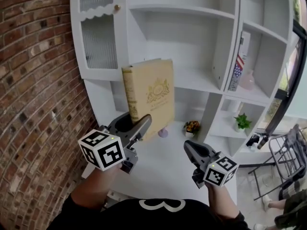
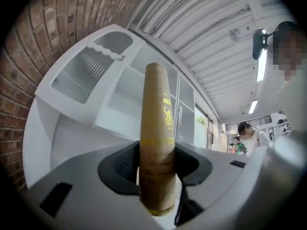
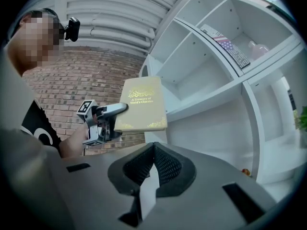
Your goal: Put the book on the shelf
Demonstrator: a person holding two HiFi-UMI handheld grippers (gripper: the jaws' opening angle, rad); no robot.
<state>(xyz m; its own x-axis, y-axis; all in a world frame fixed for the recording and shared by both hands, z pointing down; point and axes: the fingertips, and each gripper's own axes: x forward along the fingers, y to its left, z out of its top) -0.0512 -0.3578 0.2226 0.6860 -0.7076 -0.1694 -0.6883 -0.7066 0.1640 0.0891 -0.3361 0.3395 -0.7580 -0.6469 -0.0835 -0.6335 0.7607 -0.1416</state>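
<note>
A tan hardcover book (image 1: 149, 96) with gold ornament stands upright in the air before the white shelf unit (image 1: 192, 80). My left gripper (image 1: 135, 124) is shut on the book's lower end; in the left gripper view the spine (image 2: 158, 143) rises between the jaws. The right gripper view shows the book's cover (image 3: 141, 104) held by the left gripper (image 3: 108, 116). My right gripper (image 1: 190, 151) hangs lower right, jaws closed together with nothing between them (image 3: 153, 150). The middle shelf compartment behind the book holds nothing.
A brick wall (image 1: 33, 104) runs along the left. A ribbed glass cabinet door (image 1: 98, 40) is upper left. Books (image 1: 239, 63) and a pink bottle (image 1: 248, 80) stand in the right compartment. A small plant (image 1: 241, 122) and flowers (image 1: 192, 127) sit lower. Folding chairs (image 1: 283, 162) stand right.
</note>
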